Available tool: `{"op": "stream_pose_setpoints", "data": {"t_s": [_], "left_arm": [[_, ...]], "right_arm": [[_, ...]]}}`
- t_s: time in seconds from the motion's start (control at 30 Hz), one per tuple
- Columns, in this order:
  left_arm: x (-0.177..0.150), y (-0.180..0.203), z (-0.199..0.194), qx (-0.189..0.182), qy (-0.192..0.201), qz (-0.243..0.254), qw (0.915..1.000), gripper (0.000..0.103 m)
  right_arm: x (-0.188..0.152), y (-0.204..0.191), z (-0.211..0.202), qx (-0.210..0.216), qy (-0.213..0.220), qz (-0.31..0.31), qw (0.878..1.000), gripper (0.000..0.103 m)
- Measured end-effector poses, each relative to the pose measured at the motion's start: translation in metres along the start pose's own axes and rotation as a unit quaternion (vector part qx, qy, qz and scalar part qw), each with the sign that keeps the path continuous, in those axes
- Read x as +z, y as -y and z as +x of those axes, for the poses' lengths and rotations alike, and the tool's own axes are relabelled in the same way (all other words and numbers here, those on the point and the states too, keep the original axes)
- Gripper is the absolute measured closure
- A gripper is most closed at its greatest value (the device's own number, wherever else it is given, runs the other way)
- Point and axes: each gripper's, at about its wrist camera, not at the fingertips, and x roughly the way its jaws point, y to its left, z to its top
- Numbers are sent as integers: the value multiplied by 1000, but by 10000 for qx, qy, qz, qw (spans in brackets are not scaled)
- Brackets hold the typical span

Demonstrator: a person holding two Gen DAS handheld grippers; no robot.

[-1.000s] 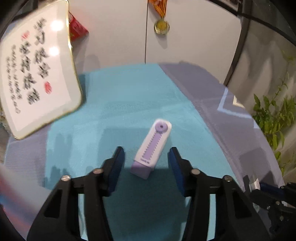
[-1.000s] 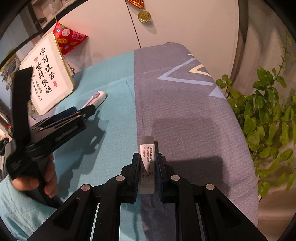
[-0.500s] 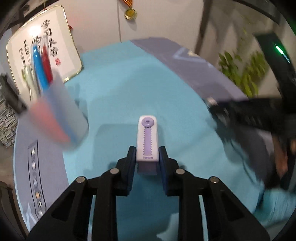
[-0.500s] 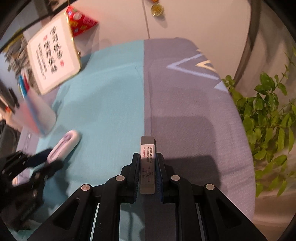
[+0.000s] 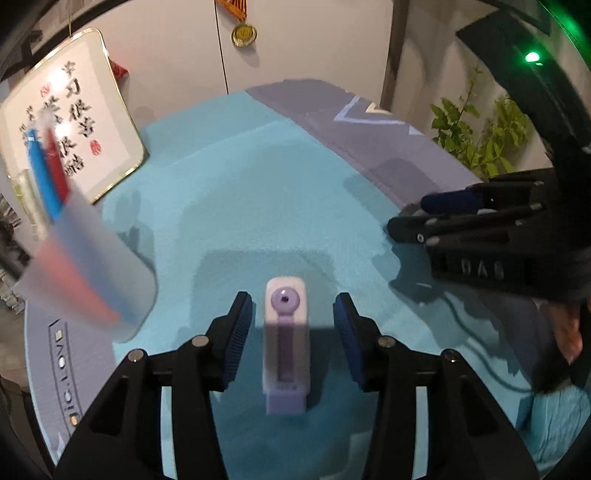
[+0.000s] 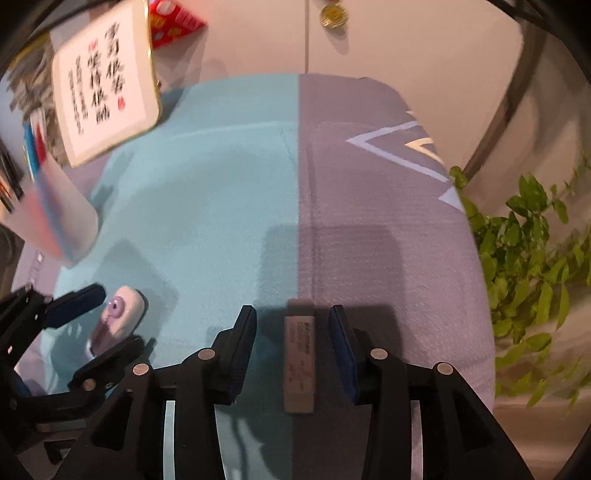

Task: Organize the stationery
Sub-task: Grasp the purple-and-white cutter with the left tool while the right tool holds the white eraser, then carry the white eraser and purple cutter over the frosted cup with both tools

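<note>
A white and purple correction tape (image 5: 285,347) lies on the teal cloth between the open fingers of my left gripper (image 5: 291,332), not clamped. It also shows in the right wrist view (image 6: 114,321). A grey eraser in a printed sleeve (image 6: 300,363) lies on the cloth between the open fingers of my right gripper (image 6: 293,343), apart from both pads. The right gripper shows at the right of the left wrist view (image 5: 461,225). The left gripper shows at the lower left of the right wrist view (image 6: 92,325).
A frosted pen cup (image 5: 85,273) with blue and red pens stands at the left, blurred. A framed calligraphy plaque (image 5: 70,114) leans at the back left. A medal (image 5: 243,35) hangs on the wall. A green plant (image 6: 535,266) stands past the table's right edge.
Both grippers have opened and let go: the correction tape and the eraser now lie on the cloth between the fingers. The two grippers have come closer together.
</note>
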Motion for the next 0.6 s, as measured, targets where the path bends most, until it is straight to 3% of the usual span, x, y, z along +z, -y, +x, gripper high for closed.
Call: {"op": "stream_pose_setpoints", "data": {"t_s": [0.07,0.17,0.3,0.43,0.6], "left_arm": [[3,-2,5,-18,-49,-108,9999,61],[5,-1,1,52,-38,-108,9999,80],[4,-2,-17,43,217,-144,9997,80],[3,-5,-52,-58,740,-259,9969,80],[-2,-9,-85,108,1177,-332,9924,80]], "right_arm": [[2,0,-1,-24,95,-40,9999,86],[2,3,-13,178,340,91,9992,86],[0,1,-38,285,719,140,9969,86],[-2,-3,-59,304,993,164,9945,86],[-6,-11,-72,361,1171,103,9924,86]]}}
